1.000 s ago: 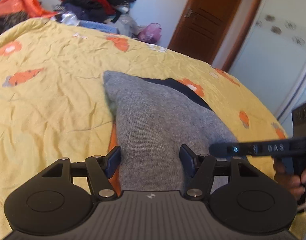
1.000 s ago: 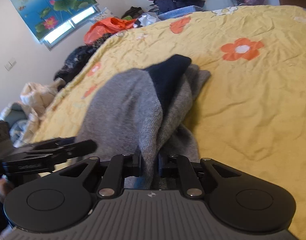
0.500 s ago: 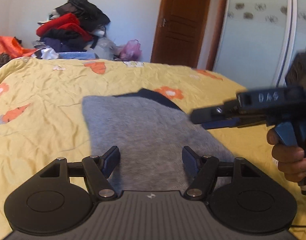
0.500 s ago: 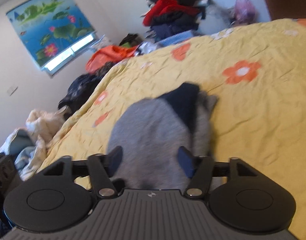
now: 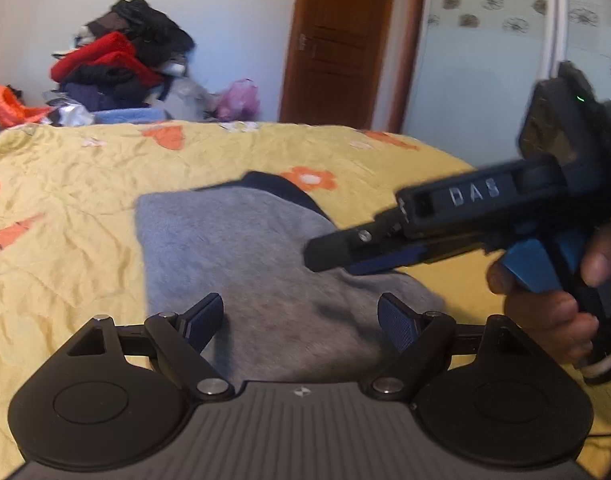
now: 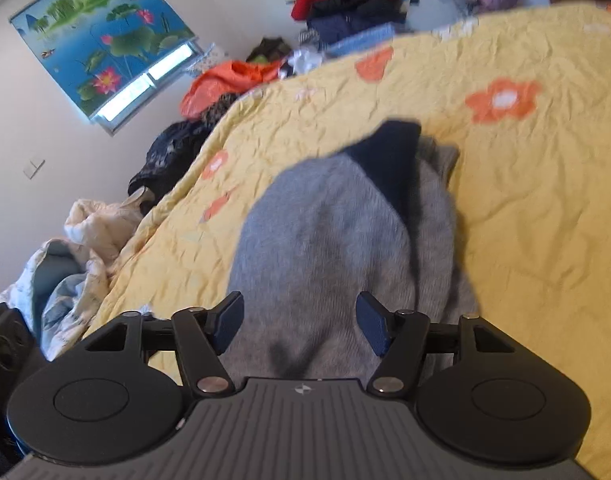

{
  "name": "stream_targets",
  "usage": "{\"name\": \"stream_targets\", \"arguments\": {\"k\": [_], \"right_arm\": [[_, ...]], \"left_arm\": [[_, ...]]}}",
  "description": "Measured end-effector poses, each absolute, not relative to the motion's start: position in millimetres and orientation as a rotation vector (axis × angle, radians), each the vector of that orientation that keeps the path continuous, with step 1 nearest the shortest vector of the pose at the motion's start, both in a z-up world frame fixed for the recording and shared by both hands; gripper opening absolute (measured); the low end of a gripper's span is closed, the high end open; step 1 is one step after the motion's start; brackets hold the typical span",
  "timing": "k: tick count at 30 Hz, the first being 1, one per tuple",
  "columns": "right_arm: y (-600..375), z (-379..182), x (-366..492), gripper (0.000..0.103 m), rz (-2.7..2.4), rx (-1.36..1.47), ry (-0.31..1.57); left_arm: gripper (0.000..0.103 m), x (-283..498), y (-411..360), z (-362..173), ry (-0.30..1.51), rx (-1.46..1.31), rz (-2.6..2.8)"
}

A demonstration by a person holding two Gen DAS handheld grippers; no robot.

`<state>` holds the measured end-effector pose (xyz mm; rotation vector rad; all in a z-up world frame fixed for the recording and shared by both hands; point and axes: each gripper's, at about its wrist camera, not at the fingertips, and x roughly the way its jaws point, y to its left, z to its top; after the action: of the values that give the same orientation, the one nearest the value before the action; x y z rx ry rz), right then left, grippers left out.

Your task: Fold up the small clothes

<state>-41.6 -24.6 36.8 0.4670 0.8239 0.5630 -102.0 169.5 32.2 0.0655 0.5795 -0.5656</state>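
Release looks like the step in hand: the grey sweater (image 5: 245, 256), folded over with its navy panel (image 6: 393, 160) showing at the far end, lies on the yellow bedspread (image 5: 65, 264) towards its near edge. The left gripper (image 5: 301, 322) hangs above it, jaws spread, holding nothing. The right gripper (image 6: 299, 326) is likewise spread and empty. Next would be 1 more fold or squaring the bunched right side. No containers are visible.
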Motion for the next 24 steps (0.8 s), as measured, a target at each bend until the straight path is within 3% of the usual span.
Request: {"name": "stream_targets", "arguments": {"k": [2, 5, 12, 19, 22, 24], "right_arm": [[-24.3, 21.8, -33.6, 0.062, 0.554, 0.459, 0.838], [-28.4, 28.1, -27.9, 0.058, 0.527, 0.487, 0.868], [-32.2, 54.1, -84.8, 0.067, 0.516, 0.310, 0.761], [-22.5, 33.7, -123.4, 0.073, 0.406, 0.145, 0.856], [-13.6, 23.3, -121.9, 0.081, 0.351, 0.158, 0.862], [-5.3, 21.4, -117.0, 0.094, 0.310, 0.162, 0.862]], "left_arm": [[0.084, -88.0, 161.7, 11.3, 0.691, 0.074, -0.564], [0.087, -85.0, 157.2, 6.0, 0.651, 0.077, -0.564], [0.088, -104.9, 186.4, 27.4, 0.659, 0.005, -0.495], [0.088, -114.3, 207.2, 11.6, 0.779, -0.057, -0.326], [0.090, -117.3, 189.6, 7.5, 0.774, 0.016, -0.287], [0.092, -114.1, 179.0, 5.4, 0.771, 0.060, -0.243]]}}
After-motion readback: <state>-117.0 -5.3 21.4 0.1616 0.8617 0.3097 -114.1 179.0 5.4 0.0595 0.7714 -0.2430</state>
